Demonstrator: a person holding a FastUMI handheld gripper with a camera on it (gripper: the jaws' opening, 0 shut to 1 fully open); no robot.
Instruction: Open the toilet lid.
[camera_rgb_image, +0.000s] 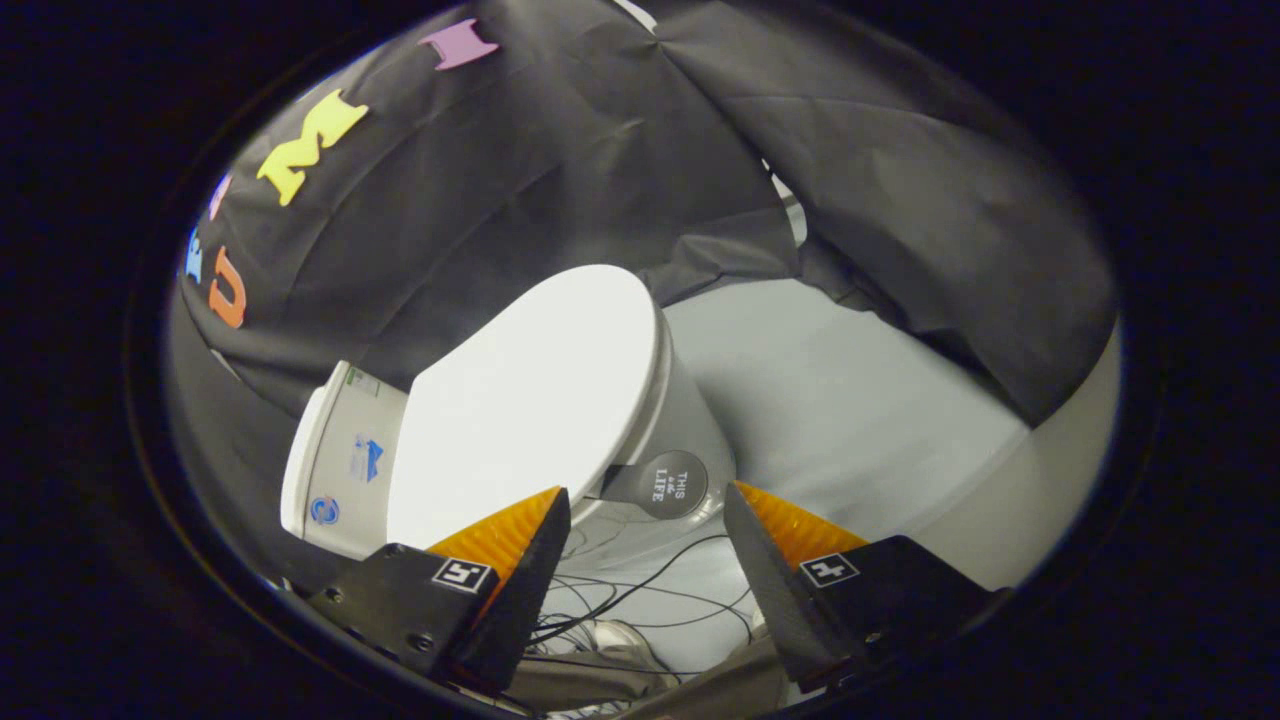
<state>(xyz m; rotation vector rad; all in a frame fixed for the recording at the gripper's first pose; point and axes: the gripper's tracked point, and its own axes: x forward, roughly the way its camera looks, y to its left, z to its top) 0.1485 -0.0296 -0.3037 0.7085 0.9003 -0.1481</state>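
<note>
Tool (647, 500) open (apart), closed toilet lid (530, 400), pale floor (850, 400)

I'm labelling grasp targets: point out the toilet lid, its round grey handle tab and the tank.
toilet lid (530, 400): gripper view, middle of its top.
handle tab (668, 484): gripper view, round disc.
tank (345, 465): gripper view, side wall.

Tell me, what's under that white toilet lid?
The lid lies shut on the bowl, so the seat and the inside are covered. A dark round tab sticks out from under its edge, just ahead of the open gripper, whose fingers touch nothing.
</note>
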